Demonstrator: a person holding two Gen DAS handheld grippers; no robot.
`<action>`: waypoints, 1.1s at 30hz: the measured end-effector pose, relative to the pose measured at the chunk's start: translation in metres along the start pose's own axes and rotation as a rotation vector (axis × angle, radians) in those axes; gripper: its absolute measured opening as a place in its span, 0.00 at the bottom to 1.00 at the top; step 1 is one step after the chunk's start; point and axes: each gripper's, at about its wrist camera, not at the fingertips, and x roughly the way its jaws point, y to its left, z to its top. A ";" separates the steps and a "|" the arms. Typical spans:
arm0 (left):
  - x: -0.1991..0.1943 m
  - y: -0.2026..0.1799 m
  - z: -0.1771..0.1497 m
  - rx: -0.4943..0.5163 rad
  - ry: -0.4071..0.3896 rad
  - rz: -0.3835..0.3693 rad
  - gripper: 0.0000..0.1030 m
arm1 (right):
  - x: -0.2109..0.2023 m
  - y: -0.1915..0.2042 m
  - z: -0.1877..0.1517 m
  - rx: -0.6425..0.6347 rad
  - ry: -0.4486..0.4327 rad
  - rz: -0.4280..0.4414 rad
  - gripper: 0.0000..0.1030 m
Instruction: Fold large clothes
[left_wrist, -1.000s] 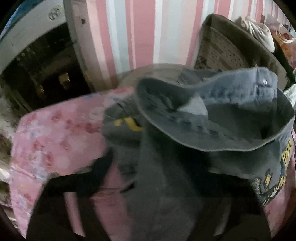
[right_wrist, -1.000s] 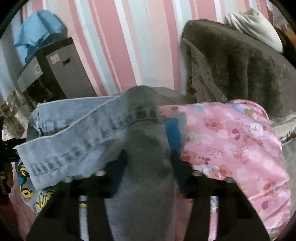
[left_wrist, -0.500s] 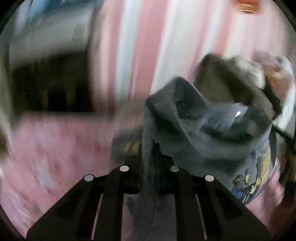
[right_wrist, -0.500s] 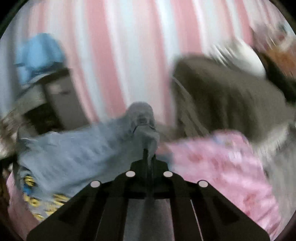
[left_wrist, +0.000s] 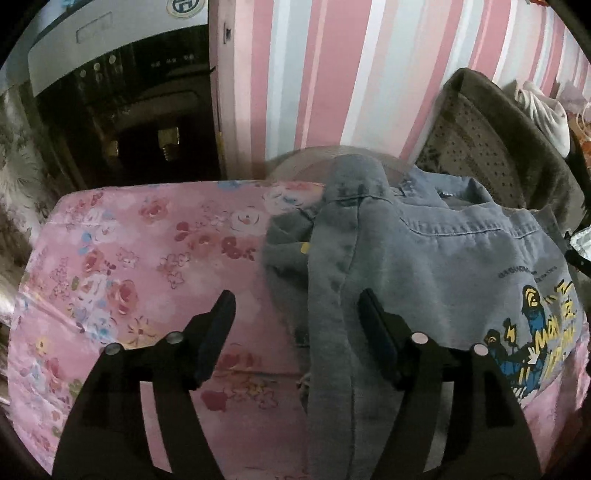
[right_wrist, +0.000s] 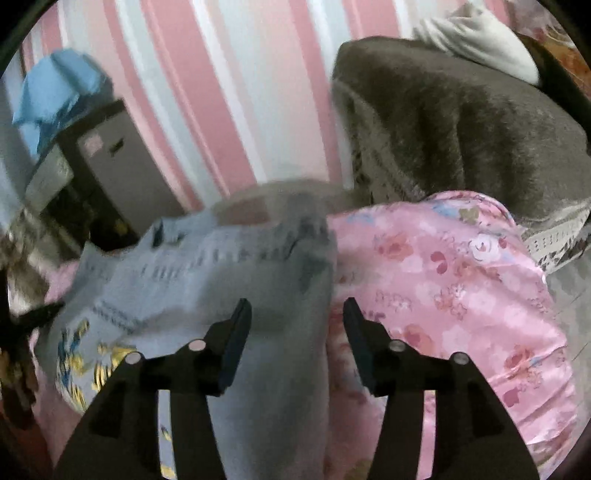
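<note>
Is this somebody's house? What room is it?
Probably a room at home, maybe a bedroom. There is striped pink wallpaper, a pink flowery sheet with a grey jacket lying on it, and a fuzzy brown chair.

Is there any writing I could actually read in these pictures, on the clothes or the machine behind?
Nothing reads clearly.
Jacket: a small dark line of print above the cartoon, too small to read.
Cartoon: yellow lettering beside the figure, warped and illegible.
Machine: a round logo on its white panel, letters unclear.
Right view: jacket print blurred; pale sticker on the machine unreadable.
</note>
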 end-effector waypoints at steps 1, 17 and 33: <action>-0.002 0.000 0.001 0.000 -0.014 -0.004 0.67 | 0.001 -0.002 -0.001 0.000 0.023 0.009 0.51; -0.051 -0.005 -0.028 -0.052 -0.289 0.028 0.10 | -0.022 0.043 -0.001 -0.171 -0.322 -0.075 0.03; -0.014 0.007 -0.033 -0.037 -0.162 0.199 0.80 | 0.006 -0.023 -0.001 0.149 -0.155 -0.002 0.43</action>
